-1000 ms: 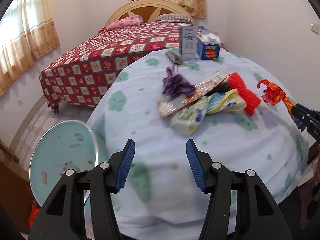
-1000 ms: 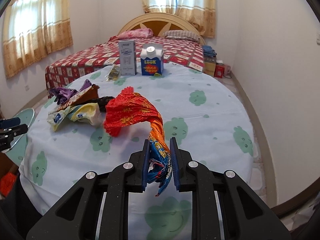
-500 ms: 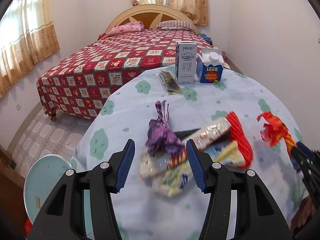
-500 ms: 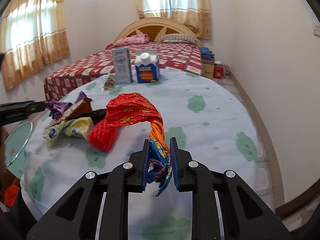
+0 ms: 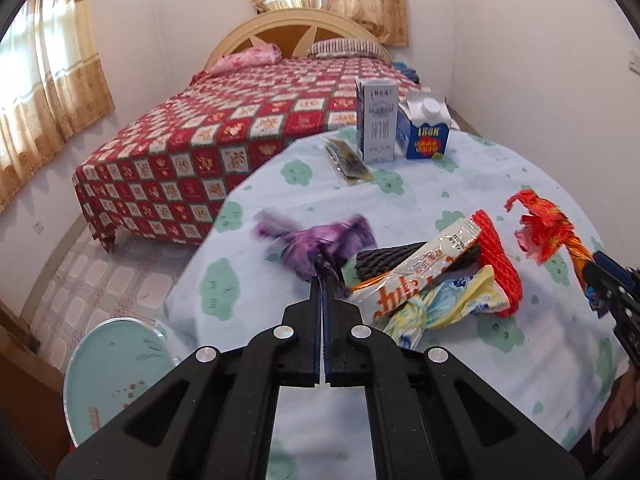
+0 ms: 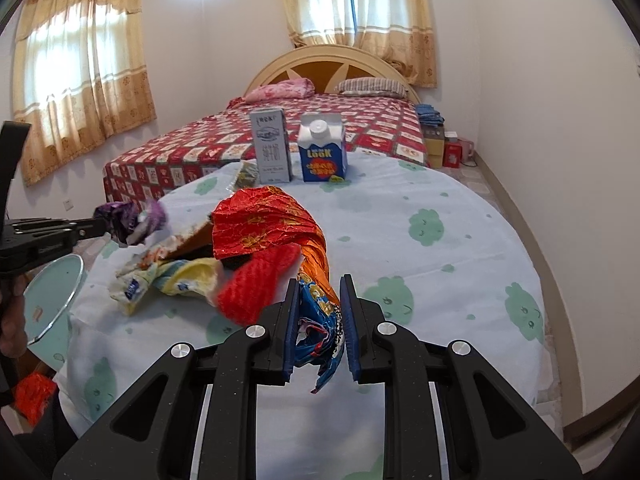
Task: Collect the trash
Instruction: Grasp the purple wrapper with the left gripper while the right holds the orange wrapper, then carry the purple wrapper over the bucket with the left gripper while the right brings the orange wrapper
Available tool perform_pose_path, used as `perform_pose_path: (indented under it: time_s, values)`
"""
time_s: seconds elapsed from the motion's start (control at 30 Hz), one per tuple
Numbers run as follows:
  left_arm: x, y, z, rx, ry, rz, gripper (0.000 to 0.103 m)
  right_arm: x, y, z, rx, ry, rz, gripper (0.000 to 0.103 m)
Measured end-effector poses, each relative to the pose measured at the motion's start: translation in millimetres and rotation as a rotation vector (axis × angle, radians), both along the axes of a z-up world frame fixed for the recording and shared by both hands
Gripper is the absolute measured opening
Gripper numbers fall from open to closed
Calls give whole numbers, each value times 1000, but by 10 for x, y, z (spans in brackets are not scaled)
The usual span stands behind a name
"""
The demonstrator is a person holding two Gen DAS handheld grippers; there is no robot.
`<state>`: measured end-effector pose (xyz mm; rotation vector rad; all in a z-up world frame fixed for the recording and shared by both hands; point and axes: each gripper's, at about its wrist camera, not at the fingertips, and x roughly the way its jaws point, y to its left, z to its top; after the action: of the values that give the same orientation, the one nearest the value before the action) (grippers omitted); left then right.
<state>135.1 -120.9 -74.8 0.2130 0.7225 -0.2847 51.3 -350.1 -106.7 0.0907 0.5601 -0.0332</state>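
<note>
- Trash collecting is proceeding two-handed: left gripper (image 5: 322, 280), having just been closing, is pinching the crumpled purple wrapper (image 5: 316, 240) at the pile's nine o'clock edge.
- Right gripper (image 6: 319, 316) is clamping the twisted red-and-orange foil wrapper (image 6: 264, 220), freeing the worktop (image 6: 440, 240).

The table (image 5: 500, 184) wears pale blue cloth with green blotches. On it lie a purple wrapper (image 5: 320, 240), a red net (image 5: 498, 256) and a yellow packet (image 5: 452, 304). The carton (image 5: 424, 128) is blue and white. The bed (image 5: 224, 136) is red, checked with white squares.
</note>
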Motion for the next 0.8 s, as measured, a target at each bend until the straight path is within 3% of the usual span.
perform_pose_path:
  time_s: [0.53, 0.8]
  values:
    - [-418, 919, 378, -67, -74, 72, 0, 147, 700, 251, -33, -45, 114, 21]
    - [-497, 1269, 396, -71, -83, 133, 0, 281, 1038, 267, -56, -41, 171, 21]
